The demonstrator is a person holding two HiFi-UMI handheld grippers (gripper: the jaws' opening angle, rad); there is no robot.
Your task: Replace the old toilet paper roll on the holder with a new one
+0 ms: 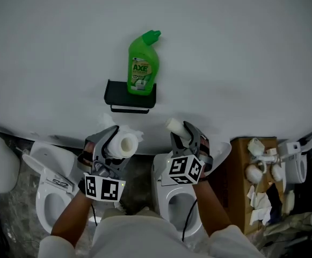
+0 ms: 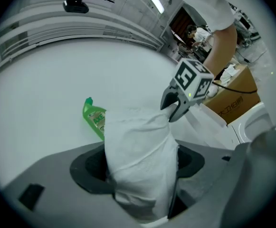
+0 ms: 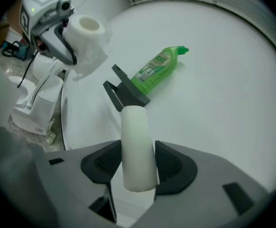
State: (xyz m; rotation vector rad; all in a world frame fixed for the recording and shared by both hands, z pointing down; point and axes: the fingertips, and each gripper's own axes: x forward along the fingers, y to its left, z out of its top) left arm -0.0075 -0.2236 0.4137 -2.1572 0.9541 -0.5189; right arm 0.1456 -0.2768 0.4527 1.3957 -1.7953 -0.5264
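A black wall holder (image 1: 130, 97) hangs on the white wall with a green cleaner bottle (image 1: 143, 63) standing on its top. Below and left of it, my left gripper (image 1: 113, 140) is shut on a full white toilet paper roll (image 1: 123, 144); in the left gripper view the roll (image 2: 138, 160) fills the gap between the jaws. My right gripper (image 1: 183, 131) is shut on a bare whitish core tube (image 1: 174, 126), below and right of the holder. In the right gripper view the tube (image 3: 138, 146) points toward the holder (image 3: 126, 93), with the bottle (image 3: 157, 68) beyond.
White toilets (image 1: 180, 200) stand on the floor under my hands, another (image 1: 51, 190) to the left. A cardboard box (image 1: 240, 176) with white fittings sits at the right. The left gripper's marker cube and roll (image 3: 83, 37) show at the upper left of the right gripper view.
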